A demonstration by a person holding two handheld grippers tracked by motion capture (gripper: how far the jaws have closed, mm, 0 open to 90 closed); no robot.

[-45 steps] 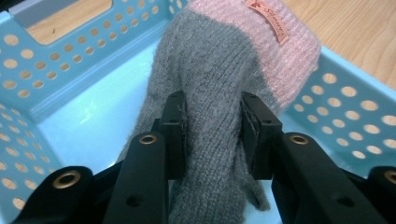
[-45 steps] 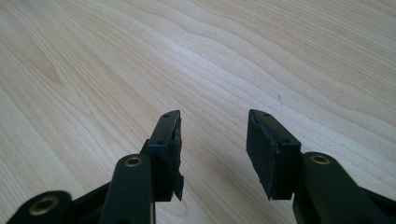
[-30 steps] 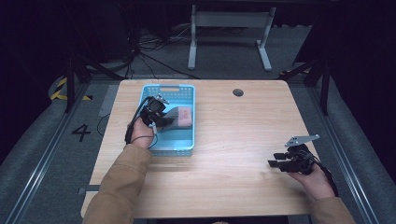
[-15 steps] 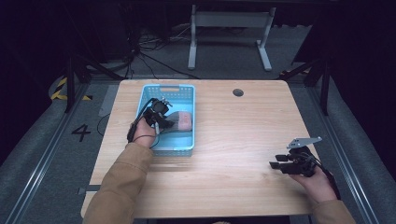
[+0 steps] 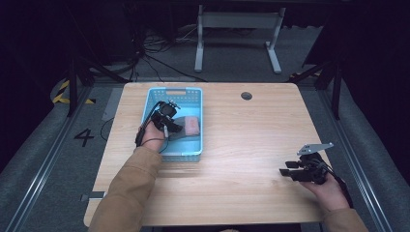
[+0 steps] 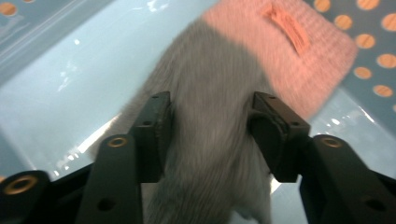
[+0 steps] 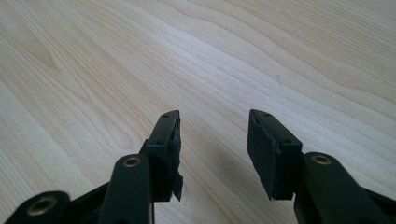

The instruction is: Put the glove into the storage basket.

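Grey cloth [image 6: 210, 135] lies in the blue basket [image 5: 153, 96] on the worktop [image 5: 241, 145], its far end against a pink knit cloth [image 6: 285, 51]. Left claw [image 6: 210, 126] straddles the grey cloth, jaws just opened, pads beside it, released. Right claw [image 7: 214, 140] rests low over bare worktop, well apart, jaws spread, nothing between.
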